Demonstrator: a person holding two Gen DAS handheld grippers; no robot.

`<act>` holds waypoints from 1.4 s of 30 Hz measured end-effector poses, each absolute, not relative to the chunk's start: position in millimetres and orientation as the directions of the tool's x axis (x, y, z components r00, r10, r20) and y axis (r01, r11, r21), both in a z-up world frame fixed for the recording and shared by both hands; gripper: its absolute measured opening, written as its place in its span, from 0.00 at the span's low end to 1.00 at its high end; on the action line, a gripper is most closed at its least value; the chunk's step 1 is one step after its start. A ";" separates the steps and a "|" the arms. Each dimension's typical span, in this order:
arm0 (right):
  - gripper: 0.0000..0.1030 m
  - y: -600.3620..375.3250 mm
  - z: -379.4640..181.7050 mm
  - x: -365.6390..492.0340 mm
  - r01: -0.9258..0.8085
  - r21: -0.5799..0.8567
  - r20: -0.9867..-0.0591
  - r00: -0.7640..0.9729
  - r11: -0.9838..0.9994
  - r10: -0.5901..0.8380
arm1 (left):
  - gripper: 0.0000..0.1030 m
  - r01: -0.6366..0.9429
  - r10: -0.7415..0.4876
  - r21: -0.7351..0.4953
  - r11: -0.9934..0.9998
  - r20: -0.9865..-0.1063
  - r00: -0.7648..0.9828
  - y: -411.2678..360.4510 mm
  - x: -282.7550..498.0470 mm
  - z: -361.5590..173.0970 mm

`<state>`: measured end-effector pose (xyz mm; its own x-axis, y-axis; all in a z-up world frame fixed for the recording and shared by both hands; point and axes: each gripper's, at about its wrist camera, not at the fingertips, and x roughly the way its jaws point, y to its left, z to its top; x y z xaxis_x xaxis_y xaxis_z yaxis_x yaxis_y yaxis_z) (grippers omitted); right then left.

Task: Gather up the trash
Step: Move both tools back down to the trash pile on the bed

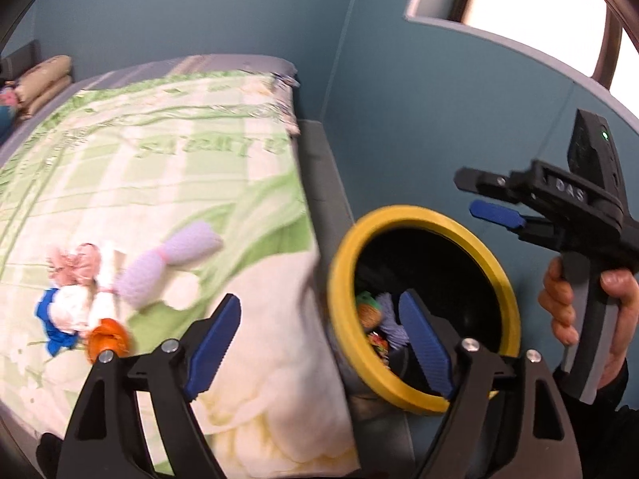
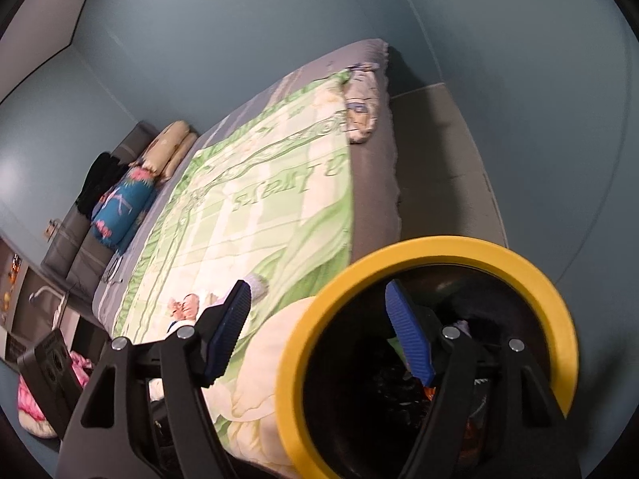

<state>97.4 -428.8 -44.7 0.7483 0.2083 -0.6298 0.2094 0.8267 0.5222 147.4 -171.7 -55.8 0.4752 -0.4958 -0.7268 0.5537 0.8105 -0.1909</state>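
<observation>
A black bin with a yellow rim (image 1: pixel 423 219) stands beside the bed and holds several scraps (image 1: pixel 371 319); it also shows in the right wrist view (image 2: pixel 439 247). On the green-and-white blanket (image 1: pixel 159 183) lie a lilac wrapper (image 1: pixel 167 259), a pink and white scrap (image 1: pixel 76 267), a blue scrap (image 1: pixel 48 307) and an orange scrap (image 1: pixel 108 339). My left gripper (image 1: pixel 319 343) is open and empty, straddling the bed edge and the bin rim. My right gripper (image 2: pixel 319 335) is open and empty over the bin mouth; it also shows from the side in the left wrist view (image 1: pixel 479 195).
The bed fills the left side, with pillows (image 2: pixel 171 147) and a blue cushion (image 2: pixel 120 207) at its head. Blue walls close in behind. A grey ledge (image 1: pixel 319 167) runs between the bed and the wall. A window (image 1: pixel 539 8) is at the upper right.
</observation>
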 end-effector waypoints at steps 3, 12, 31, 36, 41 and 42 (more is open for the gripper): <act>0.69 -410.2 -37.0 106.7 0.165 0.514 -0.622 0.747 0.842 0.234 | 0.82 0.517 -0.474 -0.181 0.837 -0.713 0.517 -152.2 153.7 -48.4; 0.77 -359.8 -16.5 130.6 0.057 0.504 -0.601 0.740 0.862 0.302 | 0.85 0.377 -0.365 -0.147 0.914 -0.704 0.609 -86.1 173.2 -44.0; 0.78 -268.4 -25.8 194.2 -0.073 0.423 -0.669 0.648 0.903 0.366 | 0.85 0.091 -0.161 -0.134 0.987 -0.760 0.630 31.5 216.2 -88.9; 0.78 -239.2 -36.6 216.9 -0.105 0.398 -0.699 0.609 0.911 0.376 | 0.85 0.033 -0.135 -0.144 0.989 -0.785 0.604 54.8 228.4 -111.9; 0.78 -201.9 -50.4 247.4 -0.150 0.364 -0.737 0.557 0.919 0.383 | 0.85 -0.012 -0.119 -0.155 0.988 -0.804 0.583 73.9 243.8 -133.6; 0.78 -194.7 -52.7 253.0 -0.160 0.357 -0.743 0.548 0.920 0.384 | 0.85 -0.023 -0.123 -0.166 0.986 -0.808 0.576 78.5 247.5 -138.2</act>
